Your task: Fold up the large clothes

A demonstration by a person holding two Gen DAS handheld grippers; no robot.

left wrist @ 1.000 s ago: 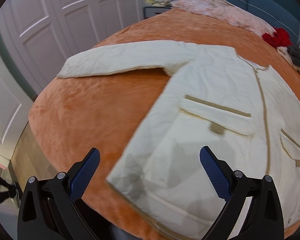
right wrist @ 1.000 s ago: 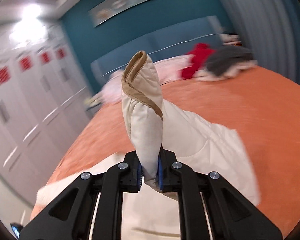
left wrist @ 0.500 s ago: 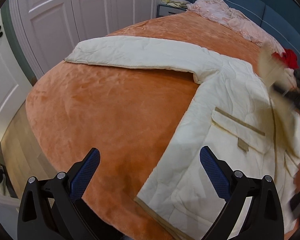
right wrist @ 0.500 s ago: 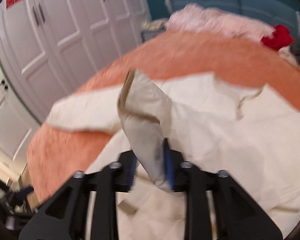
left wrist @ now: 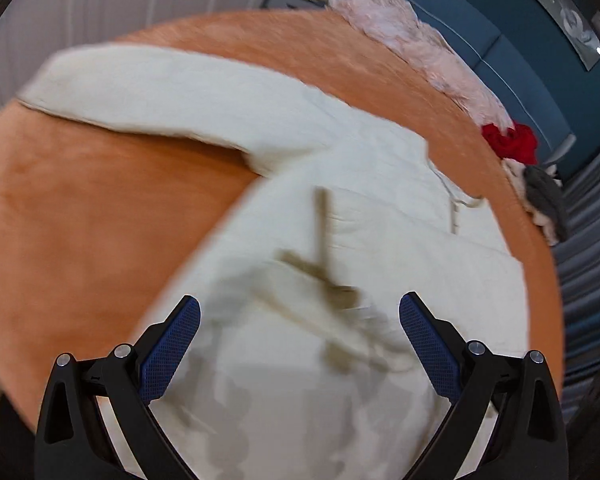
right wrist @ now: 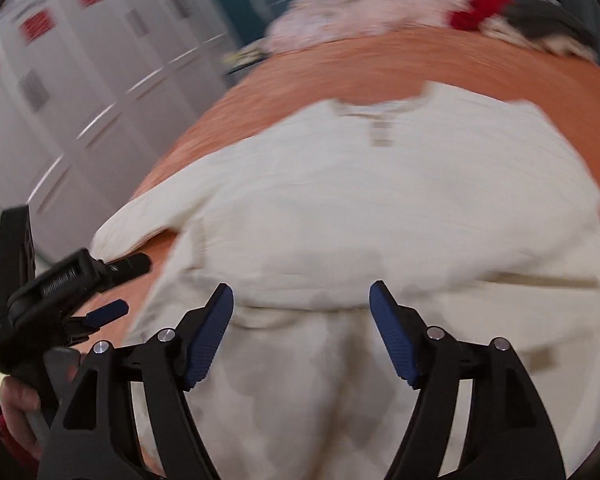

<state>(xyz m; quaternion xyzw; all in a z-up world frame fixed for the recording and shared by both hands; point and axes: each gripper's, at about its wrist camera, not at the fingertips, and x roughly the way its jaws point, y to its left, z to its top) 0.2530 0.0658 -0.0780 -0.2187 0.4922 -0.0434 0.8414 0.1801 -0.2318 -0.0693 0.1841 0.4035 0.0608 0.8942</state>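
The left black two-finger gripper with blue textured pads (left wrist: 299,338) is held with its jaws spread wide, and nothing is clasped between them. The right black two-finger gripper with blue ribbed pads (right wrist: 301,330) is likewise held wide apart and empty. In the right wrist view, the left gripper is seen at the lower left edge, pointed to the right, its handle gripped by the person's bare left hand (right wrist: 18,412), of which only the fingers are seen.

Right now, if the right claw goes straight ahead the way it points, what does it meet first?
Most likely the cream jacket on the orange bed; the open right claw points onto its body, though blur hides depth.
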